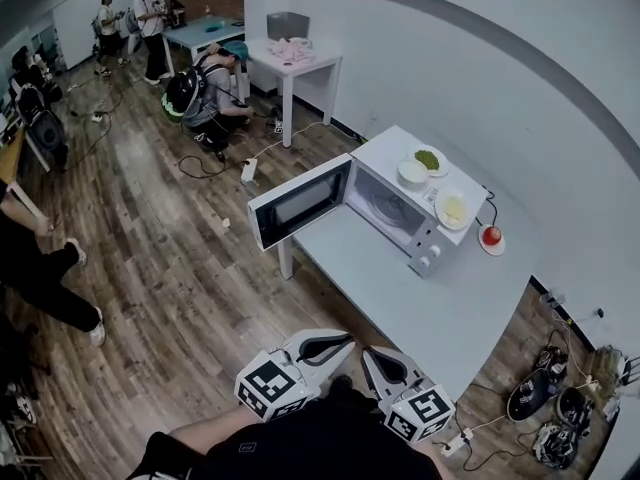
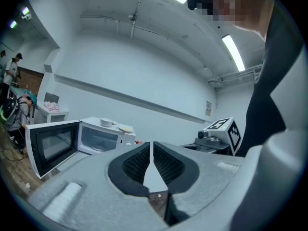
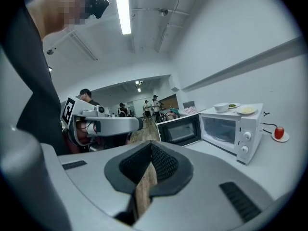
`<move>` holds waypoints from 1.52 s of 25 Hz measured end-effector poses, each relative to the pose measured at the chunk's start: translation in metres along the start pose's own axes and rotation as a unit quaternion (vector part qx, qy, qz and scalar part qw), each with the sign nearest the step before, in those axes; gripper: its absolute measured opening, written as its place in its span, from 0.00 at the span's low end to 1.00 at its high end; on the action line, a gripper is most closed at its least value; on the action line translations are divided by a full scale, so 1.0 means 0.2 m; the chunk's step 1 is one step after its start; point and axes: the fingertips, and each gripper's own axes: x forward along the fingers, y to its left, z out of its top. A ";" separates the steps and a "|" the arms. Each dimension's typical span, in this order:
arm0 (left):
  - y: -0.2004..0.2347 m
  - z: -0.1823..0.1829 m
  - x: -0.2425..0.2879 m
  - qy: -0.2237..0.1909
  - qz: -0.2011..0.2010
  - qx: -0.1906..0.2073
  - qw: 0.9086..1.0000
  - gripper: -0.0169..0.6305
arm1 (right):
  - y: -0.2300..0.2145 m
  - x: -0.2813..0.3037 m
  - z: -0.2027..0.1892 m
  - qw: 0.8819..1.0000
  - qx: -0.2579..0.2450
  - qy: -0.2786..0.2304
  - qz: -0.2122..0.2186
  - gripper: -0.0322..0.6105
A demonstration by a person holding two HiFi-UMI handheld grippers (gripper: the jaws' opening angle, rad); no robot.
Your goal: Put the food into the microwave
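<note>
Nearest me, low in the head view against the person's dark top, sit both tools. On the grey left gripper (image 1: 338, 346) with its marker cube, the ribbed black pads (image 2: 137, 162) are drawn in until the tips all but meet, with nothing between them. On the matching grey right gripper (image 1: 376, 360), the pads close tip to tip and hold nothing.

Ahead, on the pale grey table (image 1: 420, 308), stands the white box microwave (image 1: 400, 230). Its dark-windowed door (image 1: 300, 203) is swung wide to the left, and the glass turntable (image 1: 385, 208) shows inside.

The food is on the microwave's roof, well apart from both grippers:
- a white bowl (image 1: 412, 172)
- a white plate of green food (image 1: 430, 159) just behind the bowl
- a white plate of yellow food (image 1: 453, 208) nearer the dials

A red round thing on a white disc (image 1: 490, 236) lies beside the microwave (I can't tell what it is). Several people (image 1: 210, 93) stand or crouch far across the wooden floor (image 1: 170, 258).
</note>
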 end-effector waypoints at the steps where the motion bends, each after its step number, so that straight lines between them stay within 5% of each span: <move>1: 0.03 0.00 0.04 0.002 -0.004 -0.005 1.000 0.07 | -0.03 0.01 0.00 1.000 0.001 0.003 -0.001 0.07; 11: 0.19 0.16 0.56 0.016 -0.014 0.039 0.999 0.07 | -0.61 0.07 0.17 0.999 0.029 -0.041 -0.014 0.07; 30: 0.36 0.20 1.18 0.058 0.000 0.059 0.997 0.07 | -1.28 -0.01 0.24 0.996 0.058 -0.056 -0.033 0.07; 34: 0.46 0.16 1.35 0.113 -0.012 0.151 0.982 0.07 | -1.34 0.01 0.20 0.996 0.068 -0.041 -0.041 0.07; 38: 0.53 0.14 1.52 0.166 -0.039 0.272 0.947 0.07 | -1.36 0.09 0.21 0.996 0.070 -0.042 -0.046 0.07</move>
